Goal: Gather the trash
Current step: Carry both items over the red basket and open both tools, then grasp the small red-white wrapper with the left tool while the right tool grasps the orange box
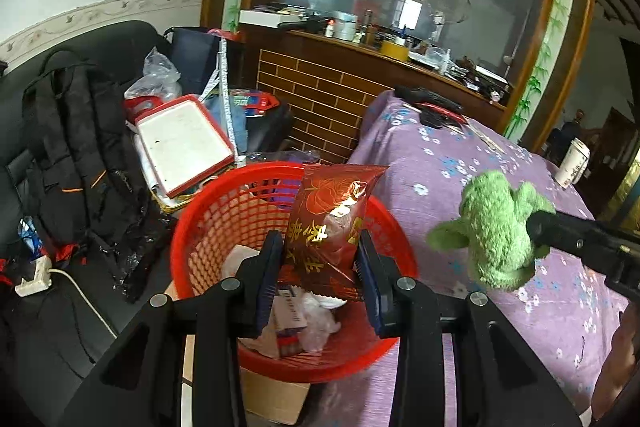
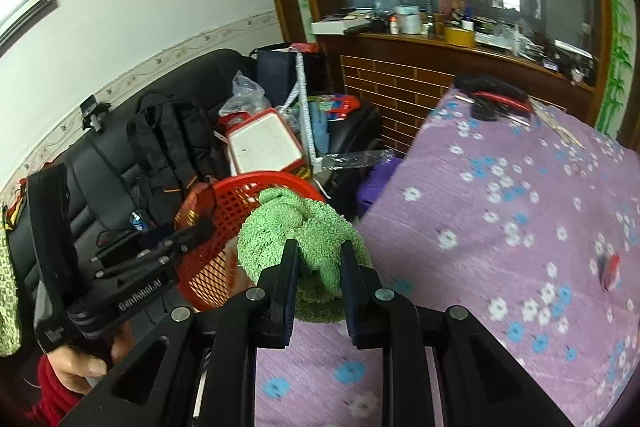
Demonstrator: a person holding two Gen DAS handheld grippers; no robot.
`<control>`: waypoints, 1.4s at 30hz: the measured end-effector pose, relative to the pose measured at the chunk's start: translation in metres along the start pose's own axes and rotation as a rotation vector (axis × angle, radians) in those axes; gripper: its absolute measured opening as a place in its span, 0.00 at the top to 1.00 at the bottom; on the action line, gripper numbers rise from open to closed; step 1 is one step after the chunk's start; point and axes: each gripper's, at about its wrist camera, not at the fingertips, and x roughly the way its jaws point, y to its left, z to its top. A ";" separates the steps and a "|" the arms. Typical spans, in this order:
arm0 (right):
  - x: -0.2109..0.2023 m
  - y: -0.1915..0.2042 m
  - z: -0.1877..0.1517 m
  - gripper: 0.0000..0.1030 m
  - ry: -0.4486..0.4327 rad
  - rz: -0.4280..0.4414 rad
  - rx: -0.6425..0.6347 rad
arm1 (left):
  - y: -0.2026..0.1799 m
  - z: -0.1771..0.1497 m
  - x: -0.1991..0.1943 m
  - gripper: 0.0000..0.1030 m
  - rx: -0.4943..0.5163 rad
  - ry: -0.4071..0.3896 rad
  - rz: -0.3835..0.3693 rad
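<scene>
Left tool (image 1: 320, 259) grips red snack bag (image 1: 332, 219); right tool (image 2: 320, 267) pinches green cloth (image 2: 296, 231)

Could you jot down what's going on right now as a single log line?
left tongs: gripping red snack bag over red basket | right tongs: gripping green cloth above purple tablecloth

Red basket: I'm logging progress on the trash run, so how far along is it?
Done: the red basket already holds wrappers and paper. In hand: the left gripper grips a red snack bag above it; the right gripper holds a green cloth beside it. Left: dropping both, and a small red item on the purple tablecloth.
</scene>
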 end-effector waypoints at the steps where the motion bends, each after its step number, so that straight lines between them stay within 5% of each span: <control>1: 0.004 0.003 0.003 0.79 0.001 0.005 -0.003 | 0.002 0.000 0.001 0.65 -0.002 0.001 0.002; 17: 0.073 0.019 0.021 0.78 0.038 0.081 0.054 | 0.023 0.004 0.025 0.65 -0.042 0.035 0.034; 21: 0.089 0.017 0.020 0.71 0.068 0.105 0.061 | 0.023 0.005 0.030 0.62 -0.039 0.040 0.055; 23: 0.081 0.013 0.021 0.70 0.042 0.111 0.065 | 0.023 0.004 0.028 0.52 -0.046 0.031 0.059; 33: 0.024 -0.028 0.017 0.62 -0.048 0.072 0.145 | 0.009 0.009 0.010 0.49 -0.042 0.003 0.049; 42: -0.033 -0.071 -0.009 0.61 -0.093 0.020 0.227 | -0.045 0.007 -0.010 0.44 0.041 -0.016 0.000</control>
